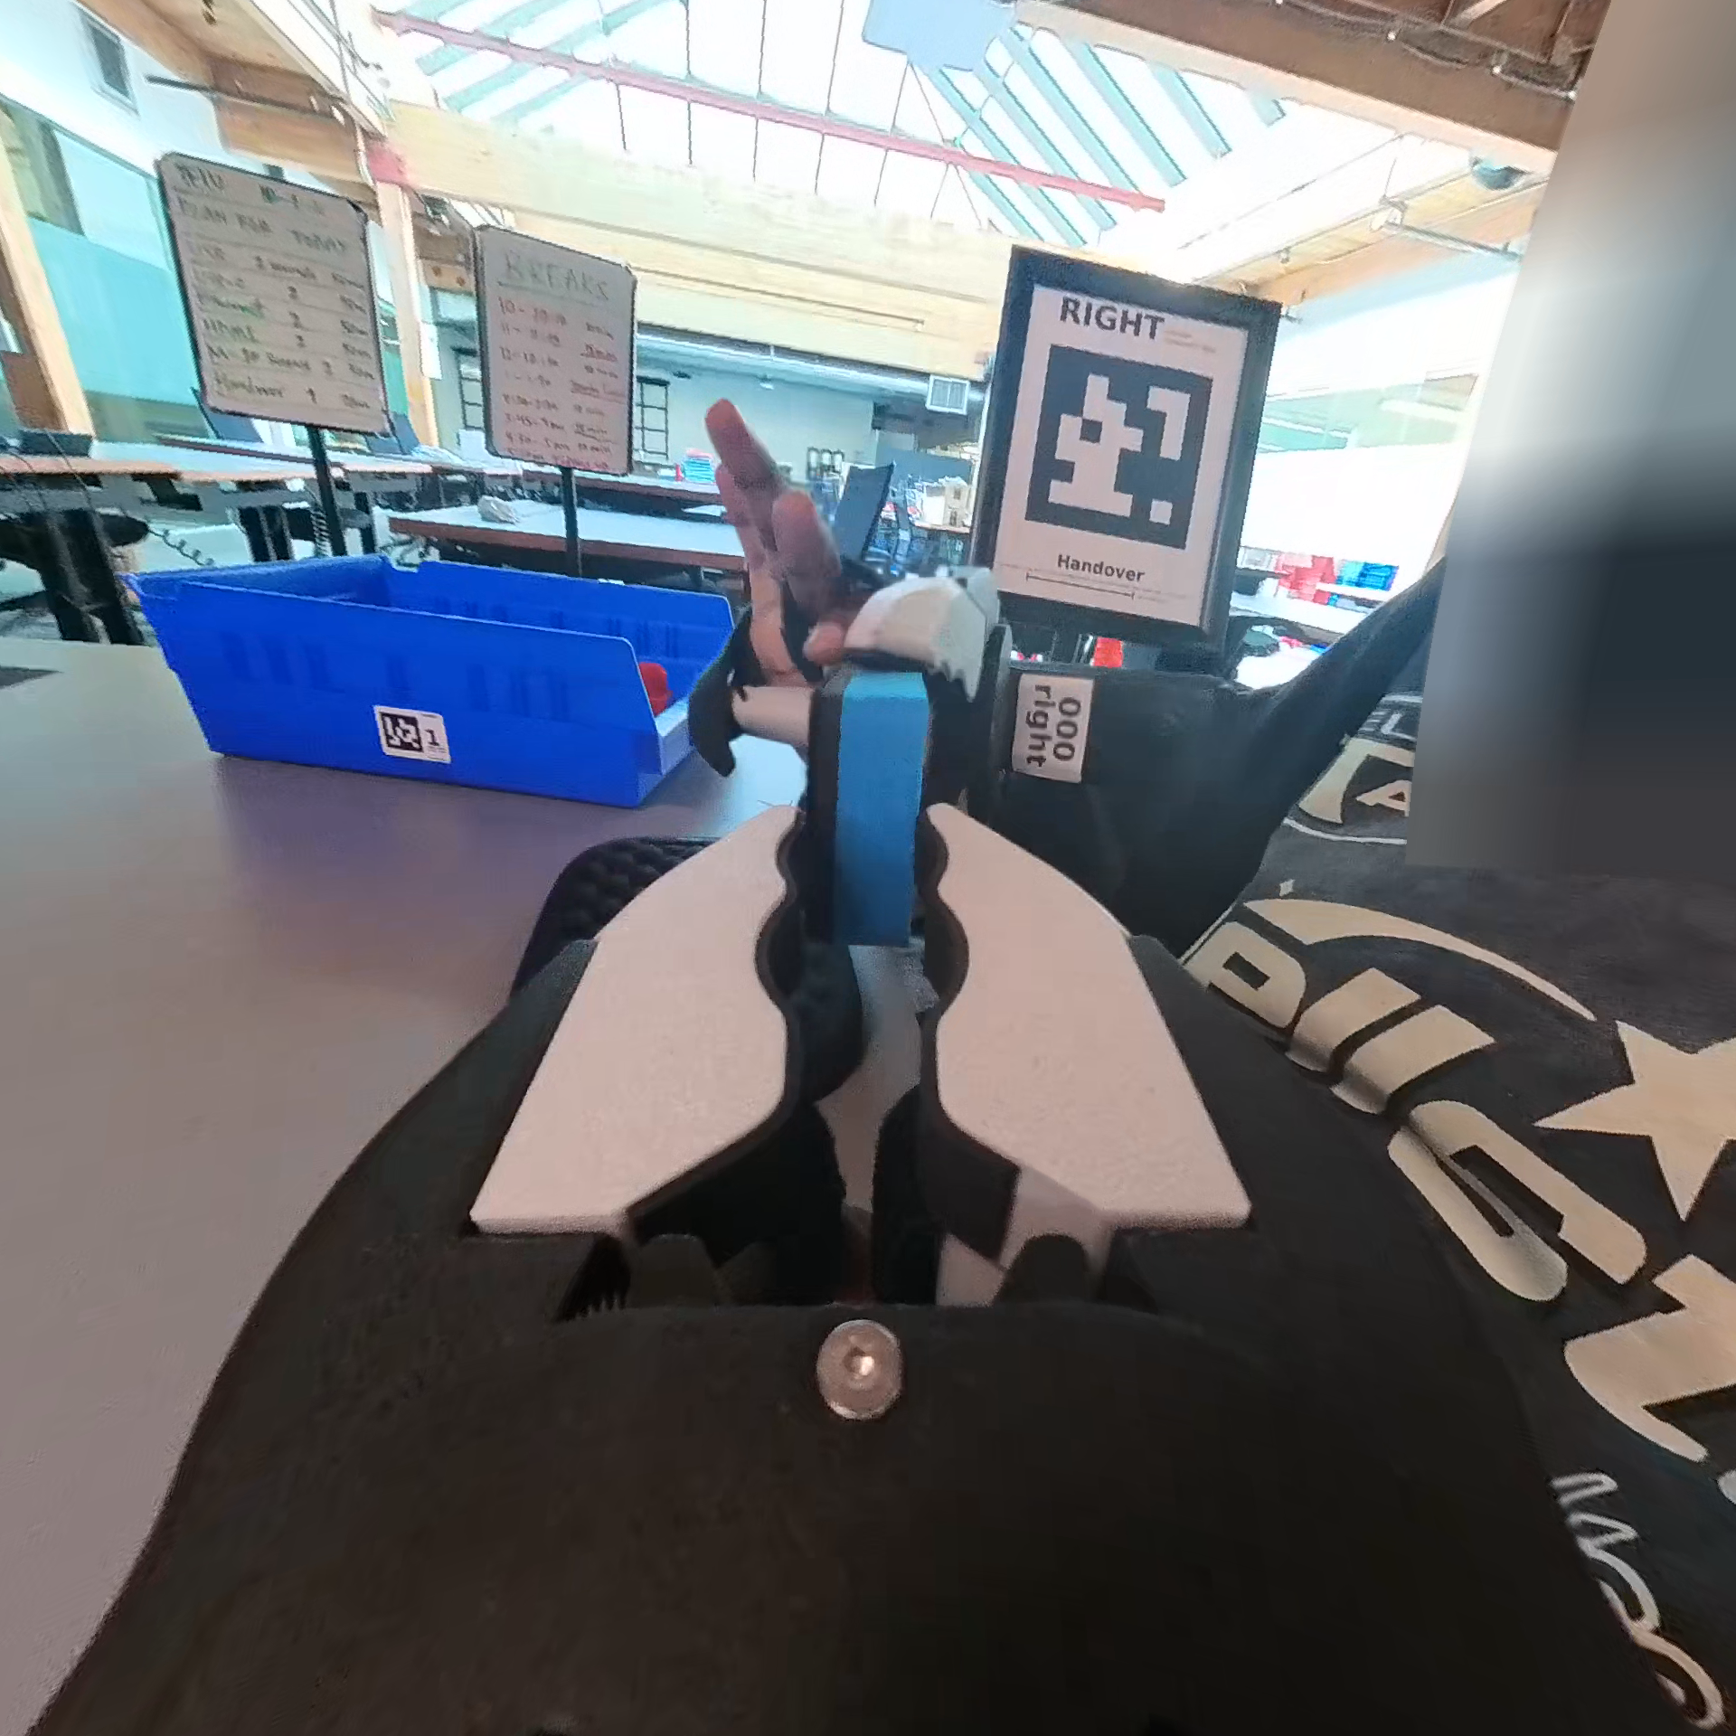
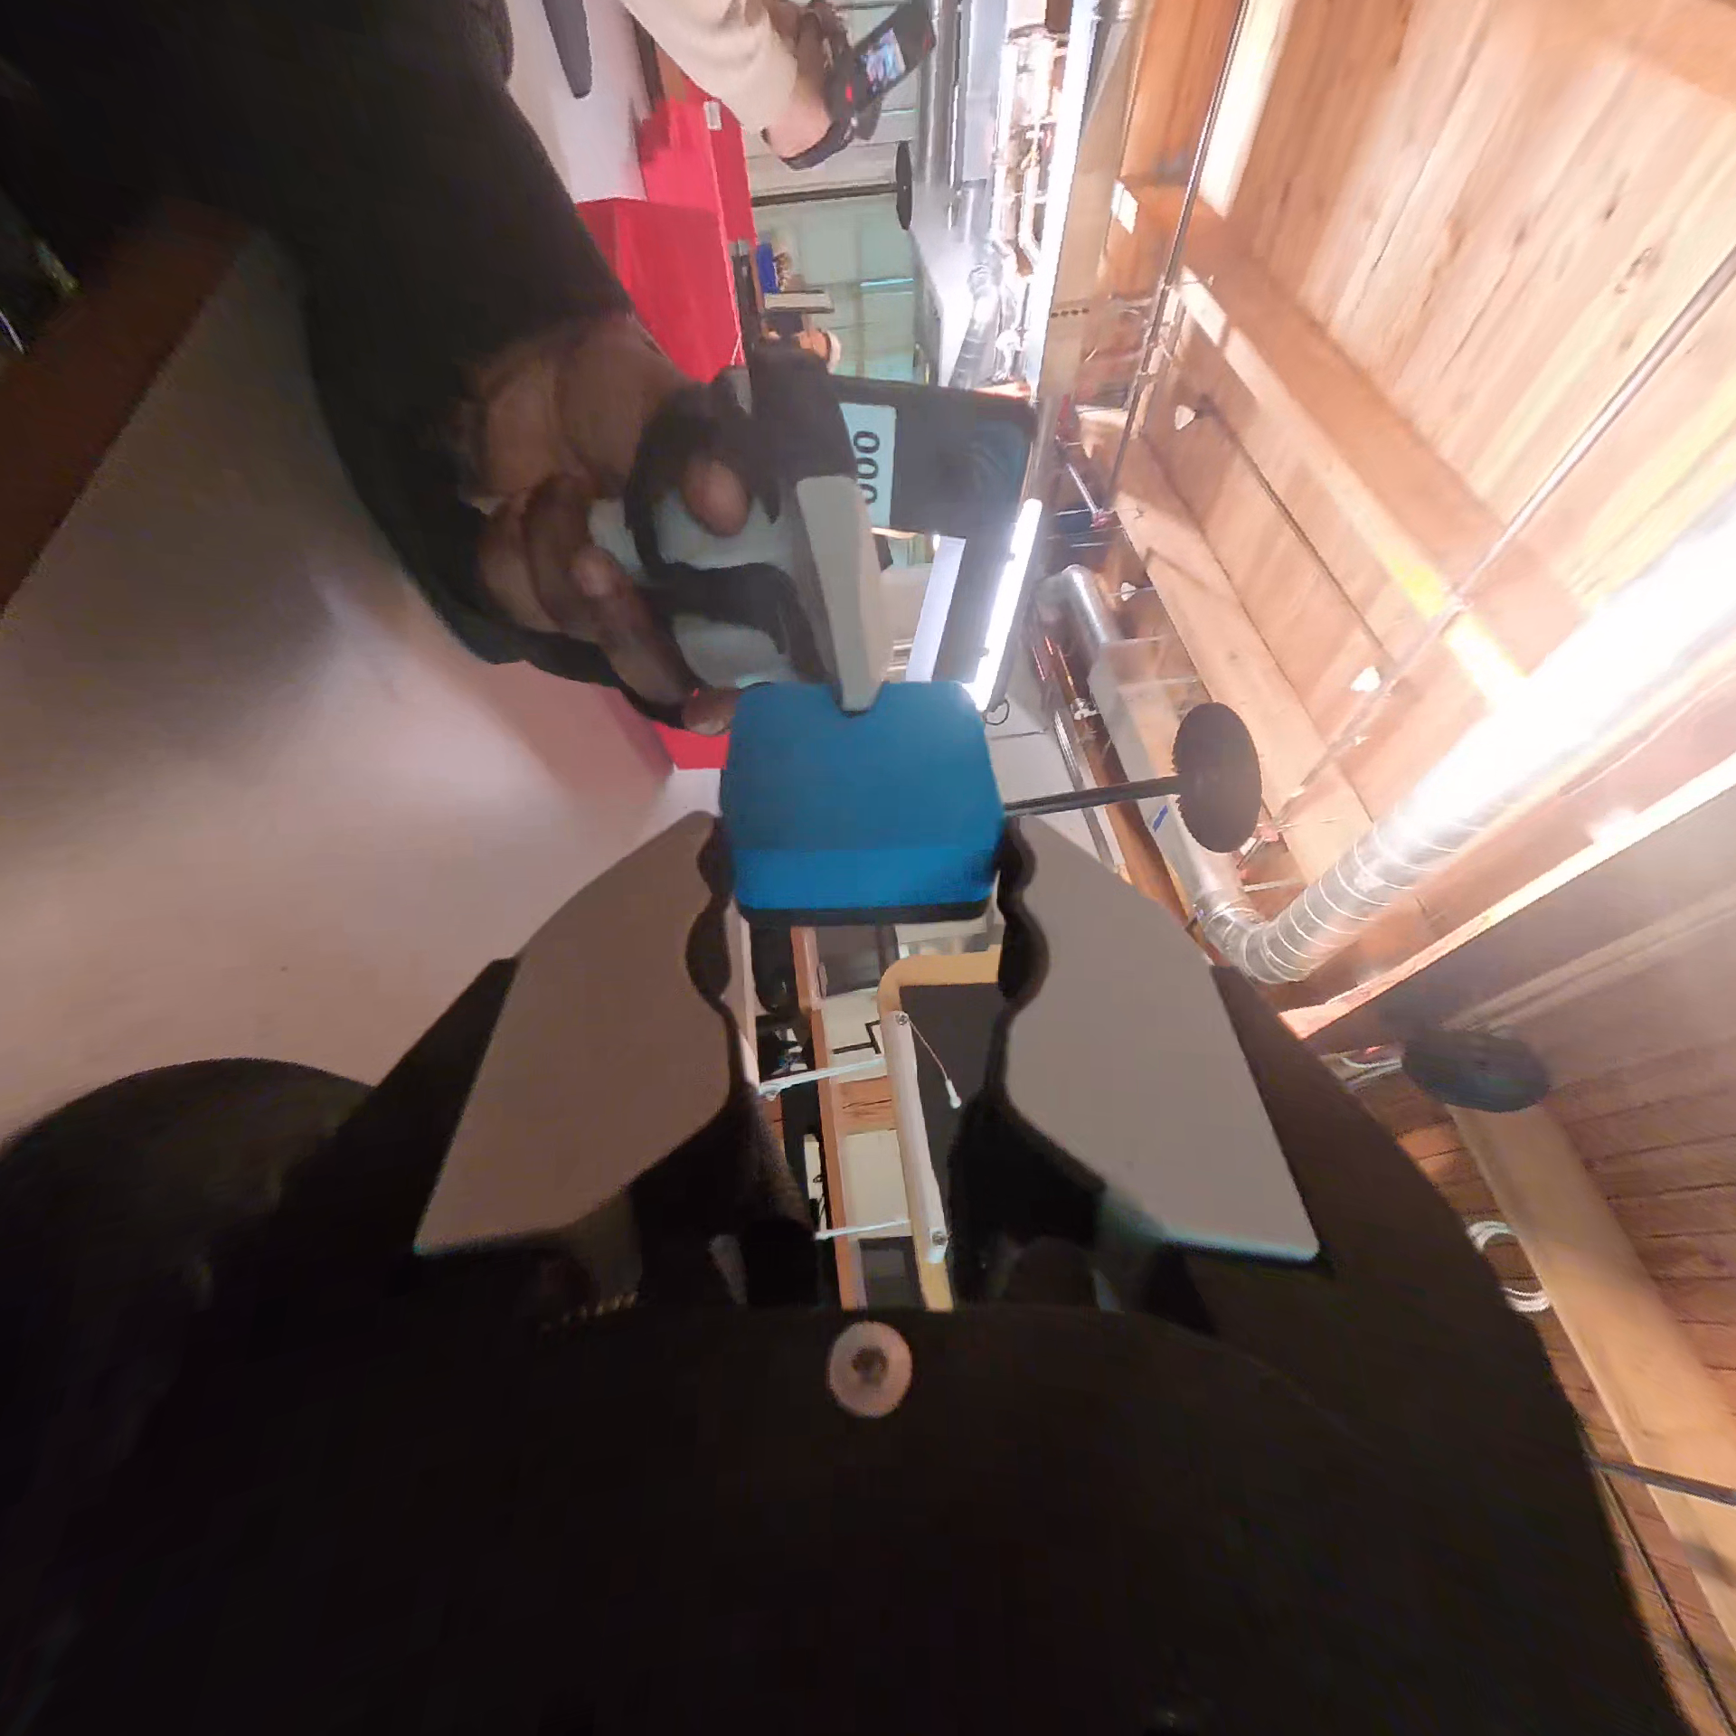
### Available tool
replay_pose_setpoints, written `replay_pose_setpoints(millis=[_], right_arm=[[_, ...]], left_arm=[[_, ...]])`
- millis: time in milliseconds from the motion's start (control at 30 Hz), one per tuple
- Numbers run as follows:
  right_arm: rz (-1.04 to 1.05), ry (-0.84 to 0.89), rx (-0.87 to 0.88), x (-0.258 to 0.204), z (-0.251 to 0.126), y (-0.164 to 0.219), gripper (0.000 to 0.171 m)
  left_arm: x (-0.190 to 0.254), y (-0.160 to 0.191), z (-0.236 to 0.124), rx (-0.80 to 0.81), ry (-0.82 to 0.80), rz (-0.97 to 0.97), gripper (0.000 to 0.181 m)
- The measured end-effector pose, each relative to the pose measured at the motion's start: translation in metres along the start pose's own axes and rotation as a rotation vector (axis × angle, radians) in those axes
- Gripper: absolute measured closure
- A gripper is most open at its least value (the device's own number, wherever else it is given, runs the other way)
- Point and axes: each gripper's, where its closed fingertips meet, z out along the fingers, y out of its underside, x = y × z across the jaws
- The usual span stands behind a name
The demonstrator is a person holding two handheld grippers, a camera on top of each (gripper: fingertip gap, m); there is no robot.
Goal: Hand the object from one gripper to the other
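1. Holding the blue block [image 1: 872,808] between both grippers, in the air above the grey table [image 1: 235,939]; it touches neither the table nor the blue bin [image 1: 423,676] behind.
2. Left gripper [image 1: 860,874]: fingers close in on the block's two broad faces near its lower end. Looks clamped on it, though the contact line is partly shadowed.
3. Right gripper [image 2: 860,883]: in its own view the fingertips sit against the block's [image 2: 860,798] two side edges, at the end nearest that camera. I judge it gripping too.
4. Key relation: the block's long axis runs from one gripper to the other, straight ahead of each. In the left wrist view it stands upright, with the right gripper [image 1: 925,625] capping the far top end. In the right wrist view one finger [image 2: 841,582] of the left gripper reaches the block's far end.
5. The two grips are crossed: left on the faces, right on the edges, so they do not foul each other.
6. Judgement: mid-transfer, both ends held. Which side gives way next I cannot tell.
7. Risk: a loosened grip before the other is firm drops the block onto the table.
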Motion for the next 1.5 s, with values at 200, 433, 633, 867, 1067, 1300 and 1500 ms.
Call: replay_pose_setpoints(millis=[200,433,633,867,1067,1300,1500], right_arm=[[0.555,-0.162,0.039,0.001,-0.003,-0.001,0.116],[0.924,-0.297,0.108,0.001,-0.007,-0.005,0.116],[0.930,-0.319,0.095,-0.004,-0.005,-0.007,0.116],[0.821,-0.231,0.113,0.002,-0.004,-0.002,0.114],[0.331,-0.059,0.111,0.014,-0.011,-0.006,0.121],[-0.073,0.022,-0.011,0.010,-0.004,-0.008,0.149],[0.152,0.104,-0.149,0.049,-0.019,0.032,0.150]], left_arm=[[0.010,-0.010,0.003,0.091,-0.056,0.335,0.122],[0.007,-0.010,0.006,0.085,-0.136,0.523,0.107],[0.005,0.004,0.011,-0.008,-0.129,0.533,0.126],[-0.001,0.002,0.007,-0.013,-0.138,0.427,0.127],[0.002,-0.011,-0.001,0.067,-0.089,0.292,0.127],[0.004,-0.008,0.001,0.061,-0.068,0.258,0.127],[-0.041,-0.038,-0.023,0.240,-0.448,0.411,0.121]])
